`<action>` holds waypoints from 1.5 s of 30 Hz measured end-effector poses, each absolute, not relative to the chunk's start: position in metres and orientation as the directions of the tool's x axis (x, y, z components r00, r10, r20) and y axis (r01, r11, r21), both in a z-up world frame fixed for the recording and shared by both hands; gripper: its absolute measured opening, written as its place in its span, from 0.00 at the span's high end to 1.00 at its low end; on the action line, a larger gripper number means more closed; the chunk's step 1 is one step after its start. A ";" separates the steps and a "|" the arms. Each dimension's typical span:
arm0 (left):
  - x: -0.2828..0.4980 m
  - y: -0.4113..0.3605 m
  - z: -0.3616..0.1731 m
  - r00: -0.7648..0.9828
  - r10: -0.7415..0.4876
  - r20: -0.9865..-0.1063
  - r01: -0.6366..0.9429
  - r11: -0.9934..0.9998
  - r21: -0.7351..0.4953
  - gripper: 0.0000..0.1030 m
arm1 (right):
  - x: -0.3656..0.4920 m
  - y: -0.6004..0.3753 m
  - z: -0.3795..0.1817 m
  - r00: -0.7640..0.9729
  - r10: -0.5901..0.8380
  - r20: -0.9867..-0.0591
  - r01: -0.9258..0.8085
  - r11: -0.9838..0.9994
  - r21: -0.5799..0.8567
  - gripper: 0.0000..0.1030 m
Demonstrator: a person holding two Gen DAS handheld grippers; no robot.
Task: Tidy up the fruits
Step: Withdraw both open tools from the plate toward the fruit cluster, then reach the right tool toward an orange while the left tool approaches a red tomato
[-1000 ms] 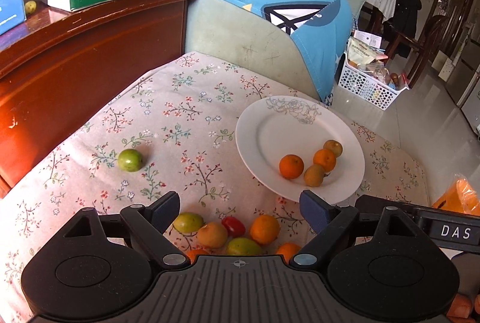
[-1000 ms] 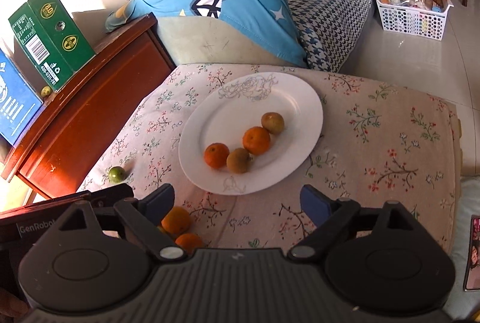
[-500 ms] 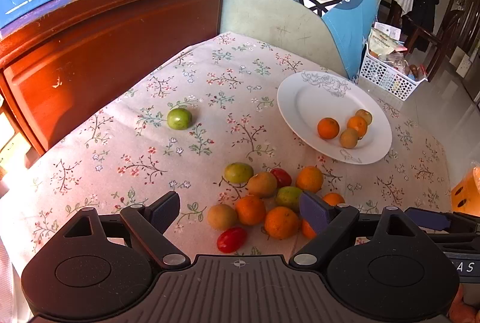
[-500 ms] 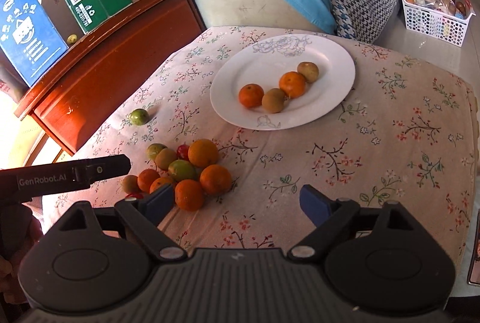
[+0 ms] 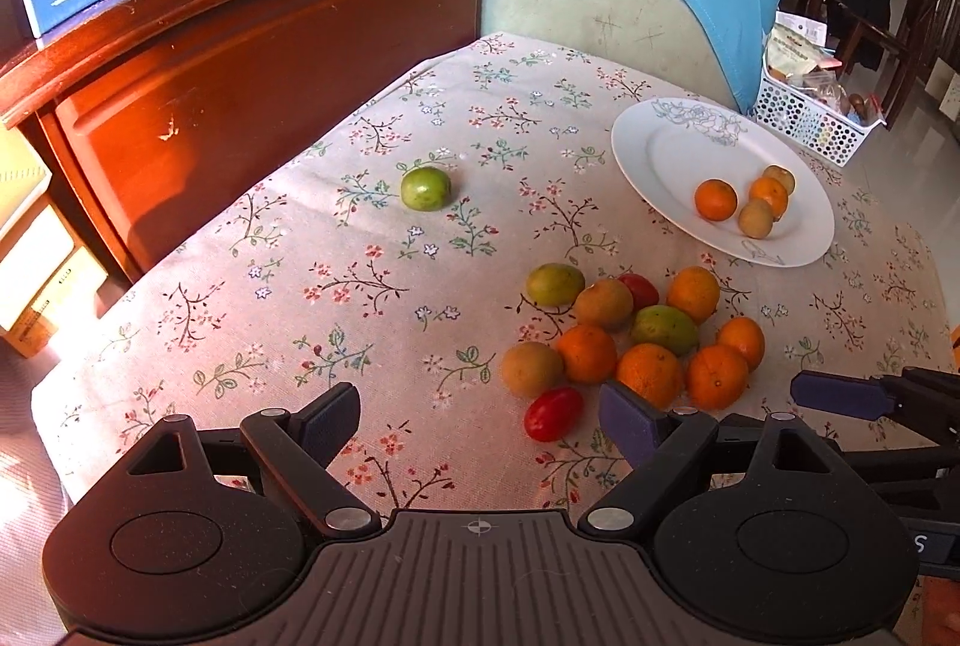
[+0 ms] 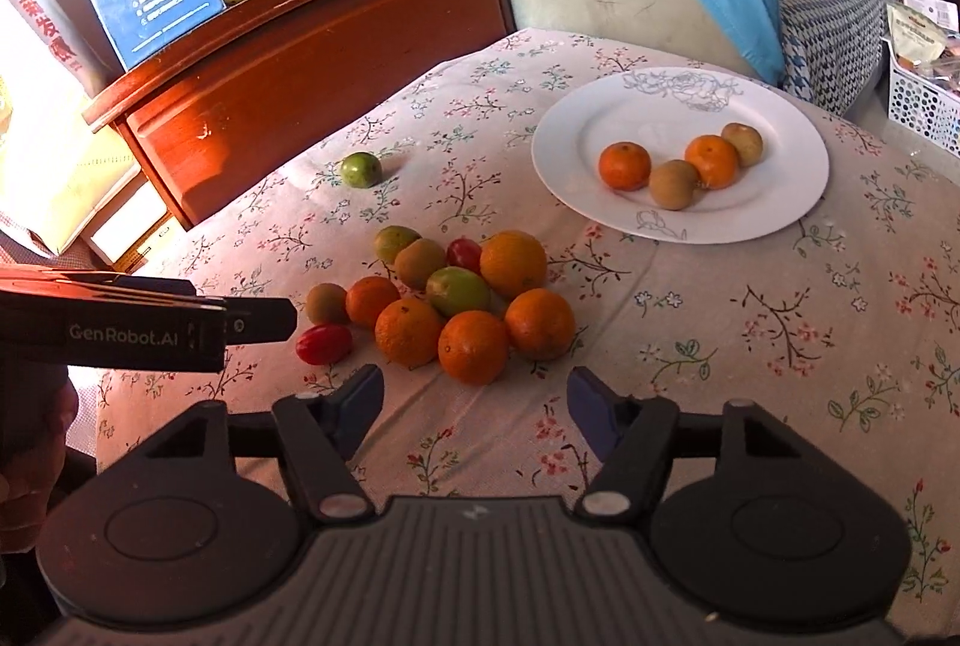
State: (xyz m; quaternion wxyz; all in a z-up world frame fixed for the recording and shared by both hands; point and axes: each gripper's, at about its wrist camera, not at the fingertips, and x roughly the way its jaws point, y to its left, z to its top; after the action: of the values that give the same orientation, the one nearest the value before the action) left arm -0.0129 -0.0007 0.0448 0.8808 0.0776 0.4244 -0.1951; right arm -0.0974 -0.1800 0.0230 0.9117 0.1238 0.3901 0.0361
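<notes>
Now, left gripper (image 5: 480, 424): spread, empty, near the pile.
Right gripper (image 6: 474, 400): jaws just narrowed, nothing between, gap remains.
Pile (image 6: 444, 298): on cloth (image 6: 750, 346), near-left of plate (image 6: 780, 220).
Plate: 4 fruits.
Green fruit (image 6: 361, 169): alone, far-left.

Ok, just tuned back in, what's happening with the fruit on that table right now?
A person holds two grippers over a flowered tablecloth, sorting fruit. Four pieces already sit on the white plate. A heap of oranges and other small fruit waits in front of both grippers, and one green fruit lies apart near the wooden cabinet. The right gripper faces the nearest orange; its jaws have just been closing, with nothing between them. The left gripper is open and empty.
</notes>
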 end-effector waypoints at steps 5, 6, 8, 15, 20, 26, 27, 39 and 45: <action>-0.016 0.001 0.042 0.563 -0.288 -0.775 0.430 0.902 -0.023 0.16 | -0.091 -0.175 0.017 0.694 0.170 -0.700 0.012 0.969 0.248 0.52; -0.016 0.001 0.041 0.562 -0.285 -0.777 0.434 0.901 -0.017 0.17 | -0.089 -0.174 0.016 0.693 0.171 -0.701 0.009 0.969 0.246 0.53; -0.017 0.001 0.039 0.560 -0.285 -0.778 0.440 0.898 -0.012 0.17 | -0.085 -0.172 0.014 0.694 0.167 -0.701 0.007 0.971 0.239 0.57; -0.020 -0.003 0.033 0.544 -0.314 -0.779 0.478 0.878 -0.020 0.22 | -0.077 -0.168 0.006 0.696 0.150 -0.702 0.024 0.973 0.231 0.58; -0.019 -0.005 0.026 0.528 -0.315 -0.789 0.484 0.875 -0.025 0.30 | -0.074 -0.168 0.004 0.704 0.140 -0.696 0.034 0.972 0.230 0.71; -0.018 -0.009 0.022 0.515 -0.346 -0.784 0.497 0.866 -0.056 0.45 | -0.076 -0.170 0.006 0.706 0.150 -0.692 0.025 0.971 0.236 0.73; -0.018 -0.009 0.021 0.511 -0.349 -0.786 0.499 0.865 -0.060 0.48 | -0.076 -0.170 0.007 0.706 0.150 -0.692 0.021 0.972 0.232 0.73; -0.018 -0.022 0.013 0.496 -0.374 -0.784 0.519 0.851 -0.078 0.66 | -0.084 -0.180 0.010 0.695 0.153 -0.702 0.036 0.968 0.247 0.73; -0.017 -0.023 0.013 0.505 -0.376 -0.777 0.517 0.853 -0.076 0.78 | -0.084 -0.180 0.009 0.692 0.155 -0.705 0.037 0.968 0.249 0.73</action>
State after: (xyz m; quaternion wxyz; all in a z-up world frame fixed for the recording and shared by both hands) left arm -0.0173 -0.0231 0.0129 0.8634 0.0831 0.4252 -0.2585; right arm -0.0843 -0.1800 0.0089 0.9116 0.1230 0.3909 0.0322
